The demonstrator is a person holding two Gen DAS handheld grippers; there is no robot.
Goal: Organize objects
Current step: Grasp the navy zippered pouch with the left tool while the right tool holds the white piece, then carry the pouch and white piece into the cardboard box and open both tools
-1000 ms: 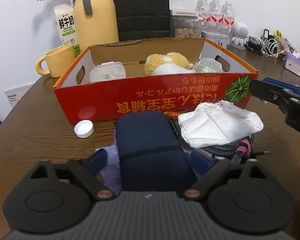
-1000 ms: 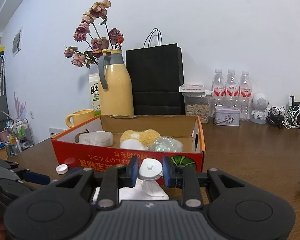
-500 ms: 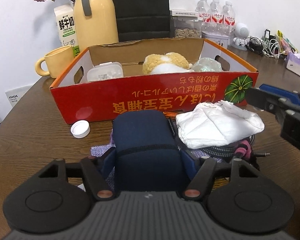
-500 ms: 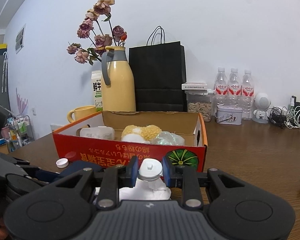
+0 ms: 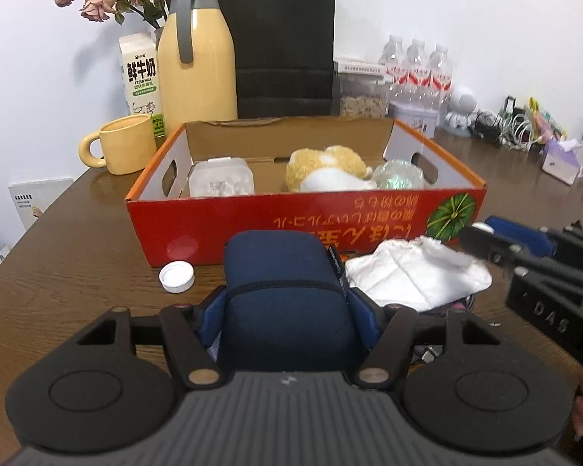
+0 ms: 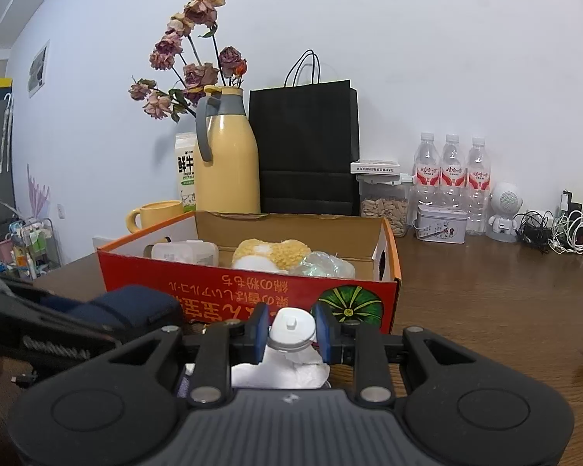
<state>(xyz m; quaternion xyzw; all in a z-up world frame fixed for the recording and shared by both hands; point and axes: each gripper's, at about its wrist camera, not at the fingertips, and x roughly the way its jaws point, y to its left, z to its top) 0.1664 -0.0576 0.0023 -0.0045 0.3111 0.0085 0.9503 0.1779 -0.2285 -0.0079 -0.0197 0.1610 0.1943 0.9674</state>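
Left gripper [image 5: 287, 322] closing on a dark navy, rounded fabric case [image 5: 285, 291], blue pads pressed against both its flanks at 6 o'clock. At 12 o'clock of the case, a red-and-orange cardboard box [image 5: 252, 221] holding a white plastic tub [image 5: 221, 182], a yellow-and-white plush toy [image 5: 328, 169] and a crumpled clear bag [image 5: 398, 174]. At 9 o'clock, just beside the box, a small white bottle cap [image 5: 177, 276] on the brown wooden table [image 5: 66, 272]. At 3 o'clock, a crumpled white cloth [image 5: 419, 272], with the right gripper [image 5: 482, 239] poised over its far edge.
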